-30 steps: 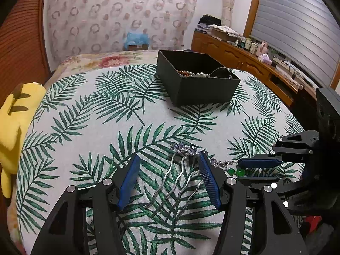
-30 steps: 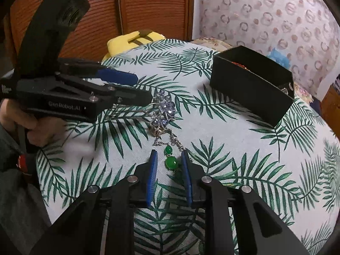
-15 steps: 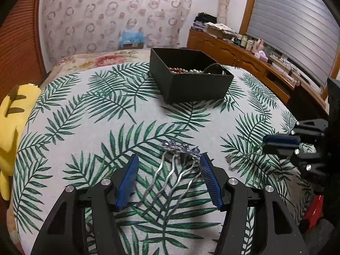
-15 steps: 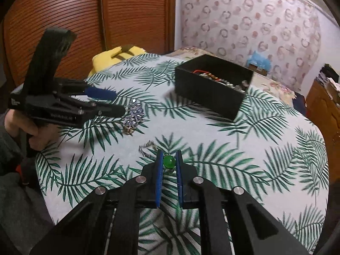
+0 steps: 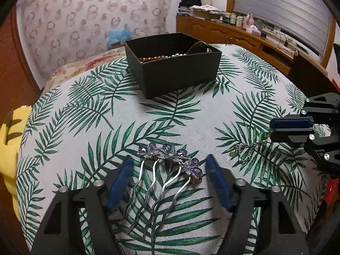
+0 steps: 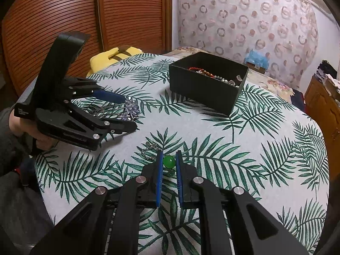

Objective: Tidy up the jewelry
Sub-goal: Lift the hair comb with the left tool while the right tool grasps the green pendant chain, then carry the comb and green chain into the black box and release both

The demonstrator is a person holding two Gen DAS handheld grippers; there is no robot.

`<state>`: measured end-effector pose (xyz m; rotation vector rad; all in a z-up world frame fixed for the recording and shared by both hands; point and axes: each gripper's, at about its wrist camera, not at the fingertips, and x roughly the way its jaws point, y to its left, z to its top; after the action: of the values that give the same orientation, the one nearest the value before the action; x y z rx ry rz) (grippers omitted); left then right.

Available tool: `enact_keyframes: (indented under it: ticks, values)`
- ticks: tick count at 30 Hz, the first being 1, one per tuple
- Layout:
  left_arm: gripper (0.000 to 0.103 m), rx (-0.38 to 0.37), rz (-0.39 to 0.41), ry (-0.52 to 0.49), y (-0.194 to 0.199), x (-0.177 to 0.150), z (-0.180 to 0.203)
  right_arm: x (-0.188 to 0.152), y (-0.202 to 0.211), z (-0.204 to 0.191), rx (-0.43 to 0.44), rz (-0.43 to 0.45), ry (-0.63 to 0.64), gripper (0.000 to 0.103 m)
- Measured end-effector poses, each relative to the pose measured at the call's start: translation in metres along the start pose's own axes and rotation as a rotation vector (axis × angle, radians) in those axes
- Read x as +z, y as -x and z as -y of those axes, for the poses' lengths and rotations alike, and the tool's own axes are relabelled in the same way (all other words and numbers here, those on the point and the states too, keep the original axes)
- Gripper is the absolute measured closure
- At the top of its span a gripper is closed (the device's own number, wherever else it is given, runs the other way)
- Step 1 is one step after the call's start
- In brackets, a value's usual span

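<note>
A silver hair comb (image 5: 170,155) with purple crystal flowers lies on the palm-leaf cloth (image 5: 191,116). My left gripper (image 5: 169,159) straddles it and its jaws are closing; neither blue pad touches it. In the right wrist view the same comb (image 6: 130,110) shows between the left gripper's (image 6: 128,113) fingers. My right gripper (image 6: 169,153) is shut on a green bead (image 6: 169,161) of a necklace. Its silver chain (image 5: 244,148) trails onto the cloth from the right gripper (image 5: 272,130). A black box (image 5: 180,78) farther back holds bead strings.
A yellow plush toy (image 5: 8,144) sits at the cloth's left edge. A wooden dresser (image 5: 233,31) with clutter runs along the far right, and a slatted wooden door (image 6: 63,10) stands behind the left hand (image 6: 42,142). The black box (image 6: 204,89) is open-topped.
The right gripper closed on the green bead and pulled the necklace away from the comb, to the right. The left gripper moved in along the comb's prongs.
</note>
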<state>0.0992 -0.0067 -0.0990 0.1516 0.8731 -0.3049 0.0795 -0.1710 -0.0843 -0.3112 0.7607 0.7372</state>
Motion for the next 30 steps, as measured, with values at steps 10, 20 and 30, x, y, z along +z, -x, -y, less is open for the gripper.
enact_keyframes:
  ticks: [10, 20, 30]
  values:
    - [0.049, -0.01, 0.058, 0.054, 0.015, 0.004, -0.01, 0.012, 0.011, 0.006, -0.013, 0.054, -0.01, 0.09]
    - [0.049, -0.017, 0.15, 0.088, 0.033, 0.033, -0.019, 0.047, 0.026, 0.018, -0.037, 0.138, 0.004, 0.09]
    - [0.049, -0.027, 0.202, 0.087, 0.034, 0.066, -0.022, 0.099, 0.03, 0.053, -0.107, 0.212, 0.017, 0.09]
